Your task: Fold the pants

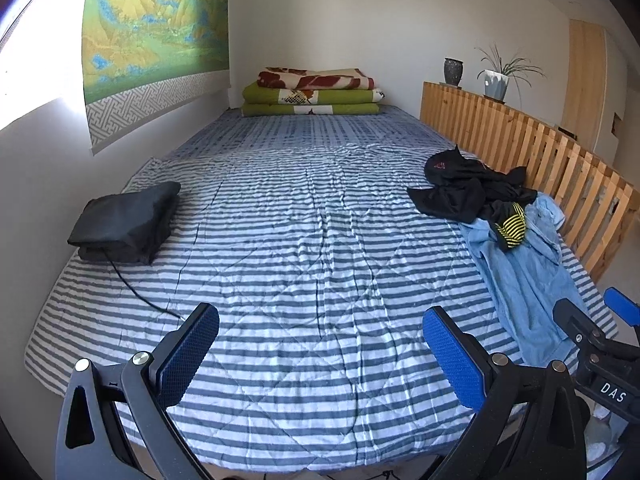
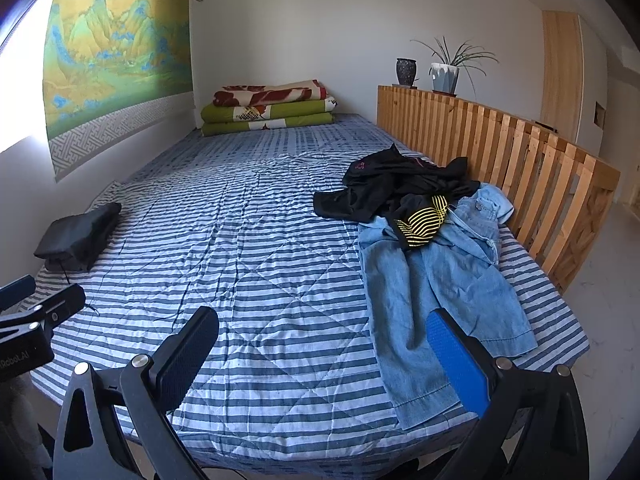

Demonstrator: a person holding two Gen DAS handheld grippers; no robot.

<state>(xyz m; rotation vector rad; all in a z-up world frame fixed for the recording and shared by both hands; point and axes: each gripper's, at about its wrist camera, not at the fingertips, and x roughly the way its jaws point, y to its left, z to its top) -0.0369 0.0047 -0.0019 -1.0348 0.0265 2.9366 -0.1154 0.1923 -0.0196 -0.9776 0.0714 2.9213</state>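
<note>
Light blue denim pants [image 2: 436, 292] lie spread and crumpled along the right side of the striped bed, legs toward the near edge; in the left wrist view the denim pants [image 1: 528, 280] lie at the right. Black garments [image 2: 396, 188] with a yellow-striped piece [image 2: 424, 220] are heaped over their far end. A folded black garment [image 1: 124, 224] rests at the bed's left side. My left gripper [image 1: 320, 356] hangs open over the near middle of the bed, holding nothing. My right gripper [image 2: 328, 360] is open just left of the denim leg hems, with its blue finger pad [image 2: 460, 364] over them.
The striped quilt [image 1: 304, 240] covers the bed. A wooden slatted rail [image 2: 512, 160] borders the right side, with a dark vase [image 2: 406, 72] and a potted plant [image 2: 446, 74] on it. Folded blankets [image 1: 312, 92] are stacked at the far end. A landscape wall hanging [image 1: 156, 40] covers the left wall.
</note>
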